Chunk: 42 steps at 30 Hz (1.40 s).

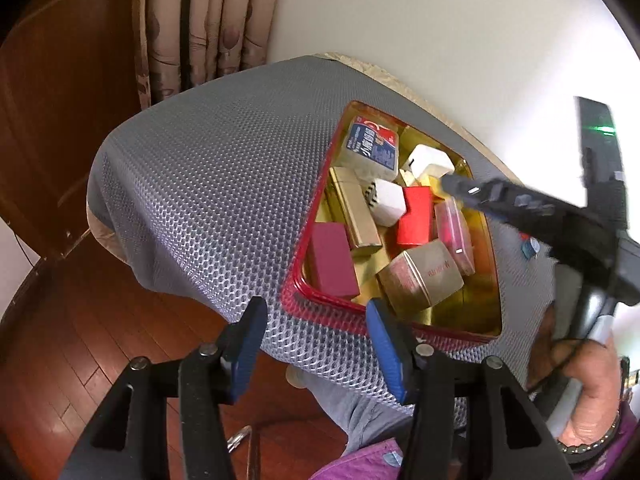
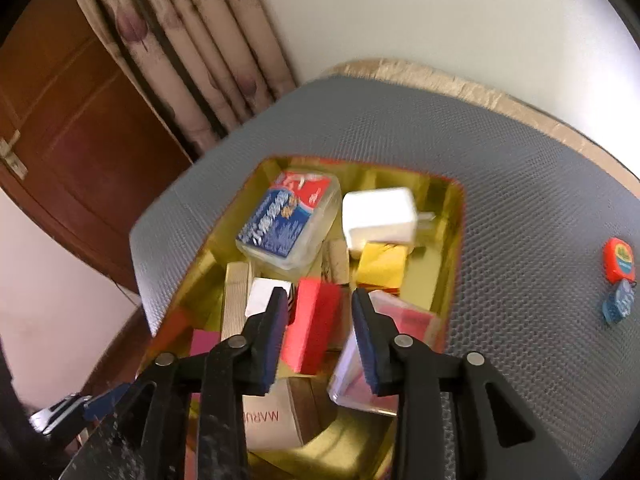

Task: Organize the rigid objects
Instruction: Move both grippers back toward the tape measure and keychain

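A red-rimmed gold tray (image 1: 316,296) (image 2: 454,240) on the grey mat holds several small boxes: a clear card box with a blue label (image 1: 372,148) (image 2: 288,220), a white charger (image 1: 428,162) (image 2: 378,216), a red box (image 1: 416,216) (image 2: 314,328), a maroon box (image 1: 334,260), a beige tin (image 1: 424,276) (image 2: 272,420). My left gripper (image 1: 312,344) is open and empty over the tray's near rim. My right gripper (image 2: 320,332) is open above the tray, its fingers either side of the red box, holding nothing. It shows from the side in the left wrist view (image 1: 452,184).
An orange tape measure (image 2: 619,260) and a small blue object (image 2: 619,306) lie on the grey mat (image 2: 520,160) right of the tray. The round table's edge drops to a wooden floor (image 1: 80,340). Curtains (image 1: 208,20) and a wooden door (image 2: 80,120) stand behind.
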Each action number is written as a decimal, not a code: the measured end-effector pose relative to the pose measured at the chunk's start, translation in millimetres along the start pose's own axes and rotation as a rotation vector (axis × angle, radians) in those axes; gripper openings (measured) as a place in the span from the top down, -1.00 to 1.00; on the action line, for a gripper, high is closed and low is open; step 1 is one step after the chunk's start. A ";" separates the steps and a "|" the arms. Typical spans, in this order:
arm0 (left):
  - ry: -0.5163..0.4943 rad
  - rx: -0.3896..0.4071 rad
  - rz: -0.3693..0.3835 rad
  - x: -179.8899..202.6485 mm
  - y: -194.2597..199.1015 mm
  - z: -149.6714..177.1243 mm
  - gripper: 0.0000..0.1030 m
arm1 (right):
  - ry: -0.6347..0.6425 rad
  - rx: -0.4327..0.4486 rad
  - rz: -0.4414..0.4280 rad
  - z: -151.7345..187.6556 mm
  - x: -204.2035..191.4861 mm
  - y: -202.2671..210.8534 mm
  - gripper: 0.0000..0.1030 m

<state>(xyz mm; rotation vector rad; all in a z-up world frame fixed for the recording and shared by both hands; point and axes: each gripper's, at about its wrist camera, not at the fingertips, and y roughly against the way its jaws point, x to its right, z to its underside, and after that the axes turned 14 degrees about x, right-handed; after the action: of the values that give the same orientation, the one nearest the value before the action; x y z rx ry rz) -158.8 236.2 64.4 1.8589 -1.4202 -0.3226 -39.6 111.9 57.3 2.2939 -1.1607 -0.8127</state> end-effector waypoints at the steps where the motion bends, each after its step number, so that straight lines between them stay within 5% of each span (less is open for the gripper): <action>1: -0.008 -0.002 -0.002 1.3 -0.1 0.2 -0.02 | -0.003 0.023 0.006 -0.3 4.3 10.6 0.01; 2: -0.016 -0.002 -0.002 2.7 0.4 0.5 -0.02 | -0.004 0.061 0.026 1.6 12.5 23.9 -0.32; 3: -0.024 0.003 0.001 4.3 1.5 0.8 -0.03 | -0.003 0.096 0.057 5.6 23.4 37.3 -0.43; 7: -0.089 0.051 0.000 16.0 11.3 3.2 -0.03 | 0.052 0.153 0.277 34.3 79.9 76.9 -0.48; 12: -0.242 0.096 0.051 47.4 22.9 12.6 -0.03 | 0.065 0.085 0.572 84.2 186.9 118.7 -0.51; 18: -0.377 0.010 0.189 101.3 21.6 32.8 -0.03 | -0.014 0.048 0.815 121.6 289.1 170.3 -0.84; 19: -0.380 -0.010 0.212 111.3 18.8 34.3 -0.04 | -0.036 0.059 0.817 124.6 297.5 176.0 -0.97; 26: -0.465 -0.076 0.331 205.9 -19.1 21.7 -0.05 | -0.221 0.124 0.758 131.9 326.9 193.0 -0.97; 36: -0.623 -0.073 0.337 318.3 -97.6 4.8 -0.05 | -0.224 0.170 0.693 135.9 322.4 203.8 -0.98; 42: -0.670 -0.091 0.306 342.5 -140.0 2.8 -0.05 | -0.231 0.191 0.662 138.6 324.8 209.7 -0.98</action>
<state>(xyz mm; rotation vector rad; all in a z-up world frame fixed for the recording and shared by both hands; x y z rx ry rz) 59.1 -62.4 47.1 1.4831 -2.0596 -0.8946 -97.7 -288.5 -13.4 1.7746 -2.0204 -0.7301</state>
